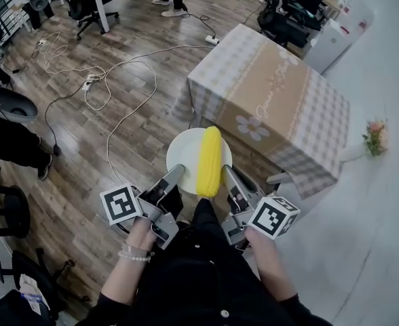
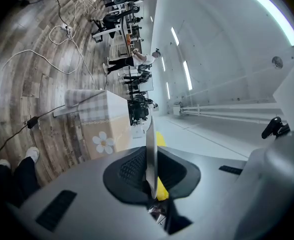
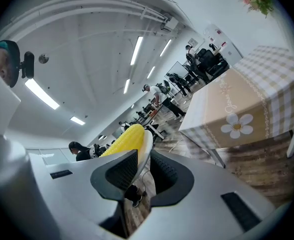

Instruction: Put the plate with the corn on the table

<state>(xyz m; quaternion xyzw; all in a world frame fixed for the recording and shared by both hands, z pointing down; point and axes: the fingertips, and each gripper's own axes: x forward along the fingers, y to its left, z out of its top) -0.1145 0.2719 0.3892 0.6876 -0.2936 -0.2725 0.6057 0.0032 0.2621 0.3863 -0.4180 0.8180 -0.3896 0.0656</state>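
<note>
Left gripper (image 1: 177,172) was clamped on the near-left rim of the plate (image 1: 183,152); right gripper (image 1: 228,173) was closed on the near-right rim. Corn (image 1: 209,160) lay on the plate between them. Plate was held above the floor (image 1: 118,114), on the near side of the table (image 1: 281,94). Left gripper view showed the plate edge-on with only a sliver of corn; right gripper view showed the cob's length

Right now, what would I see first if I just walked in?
A big yellow corn cob lying on a white plate, in the middle of the head view. The left gripper and right gripper each pinch the plate's near rim, holding it in the air above the wooden floor. Beyond stands a checked table.
</note>
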